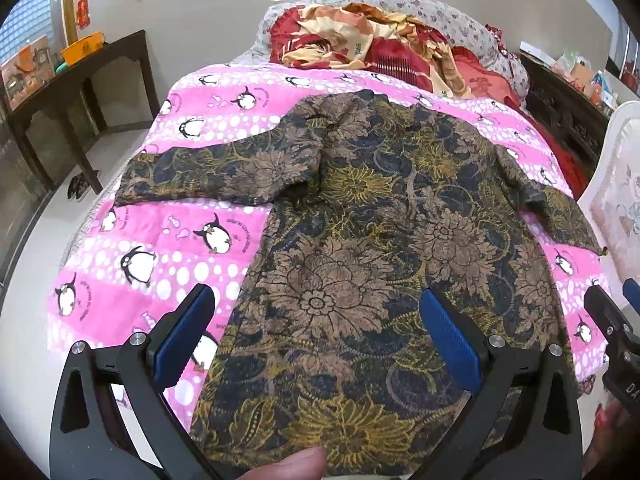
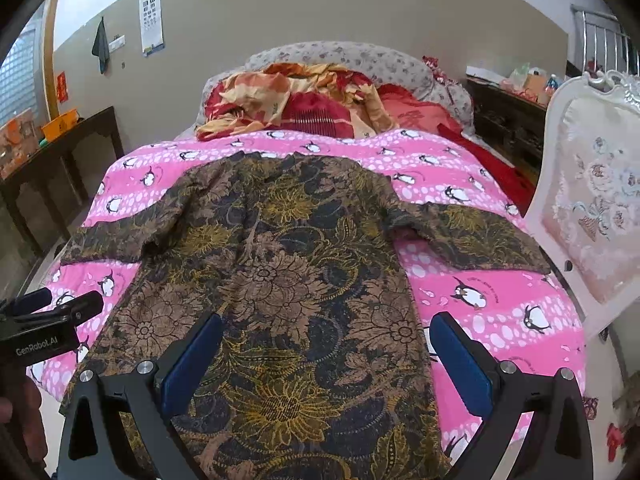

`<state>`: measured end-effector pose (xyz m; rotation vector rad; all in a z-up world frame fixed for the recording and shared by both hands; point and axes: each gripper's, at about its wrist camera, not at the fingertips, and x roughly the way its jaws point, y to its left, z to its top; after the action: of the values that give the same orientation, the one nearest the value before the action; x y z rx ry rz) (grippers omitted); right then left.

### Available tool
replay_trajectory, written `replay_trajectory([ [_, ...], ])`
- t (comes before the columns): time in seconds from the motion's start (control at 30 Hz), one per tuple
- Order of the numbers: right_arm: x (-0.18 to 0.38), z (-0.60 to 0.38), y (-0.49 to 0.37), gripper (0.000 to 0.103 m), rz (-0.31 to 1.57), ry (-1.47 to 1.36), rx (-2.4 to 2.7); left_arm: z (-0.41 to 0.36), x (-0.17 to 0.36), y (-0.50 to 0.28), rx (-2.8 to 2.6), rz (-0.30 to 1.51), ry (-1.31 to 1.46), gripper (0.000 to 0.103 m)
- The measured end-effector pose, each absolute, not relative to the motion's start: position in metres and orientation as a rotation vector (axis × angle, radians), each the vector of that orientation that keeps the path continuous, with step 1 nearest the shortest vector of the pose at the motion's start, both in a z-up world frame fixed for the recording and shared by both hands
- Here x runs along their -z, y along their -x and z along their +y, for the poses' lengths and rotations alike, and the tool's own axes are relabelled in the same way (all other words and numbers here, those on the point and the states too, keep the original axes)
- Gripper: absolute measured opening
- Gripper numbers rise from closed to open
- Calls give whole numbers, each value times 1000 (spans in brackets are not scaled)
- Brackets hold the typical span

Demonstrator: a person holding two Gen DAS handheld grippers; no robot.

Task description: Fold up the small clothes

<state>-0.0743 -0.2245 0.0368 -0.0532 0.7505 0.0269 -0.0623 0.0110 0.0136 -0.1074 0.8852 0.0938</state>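
Observation:
A dark floral shirt [image 1: 360, 232] in brown, black and mustard lies spread flat on the pink penguin blanket [image 1: 160, 248], both sleeves out to the sides. It also shows in the right wrist view [image 2: 280, 280]. My left gripper [image 1: 316, 300] is open and empty, hovering above the shirt's lower left hem. My right gripper [image 2: 328, 328] is open and empty above the lower right hem; its tip shows at the right edge of the left view [image 1: 608, 316]. The left gripper's body shows at the left of the right view [image 2: 48, 316].
A crumpled red and cream quilt [image 1: 372, 44] and floral pillow [image 1: 440, 12] lie at the bed's head. A dark wooden side table [image 1: 72, 80] stands to the left. A white upholstered chair [image 2: 592, 208] stands close to the bed's right edge. A dark cabinet [image 2: 508, 120] stands behind.

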Motion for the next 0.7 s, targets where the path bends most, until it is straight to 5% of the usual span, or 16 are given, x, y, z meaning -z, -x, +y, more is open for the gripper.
replay_trajectory([
  [0.7,-47,-226,91,103,738,106,10,32,6,33,-47,907,171,103],
])
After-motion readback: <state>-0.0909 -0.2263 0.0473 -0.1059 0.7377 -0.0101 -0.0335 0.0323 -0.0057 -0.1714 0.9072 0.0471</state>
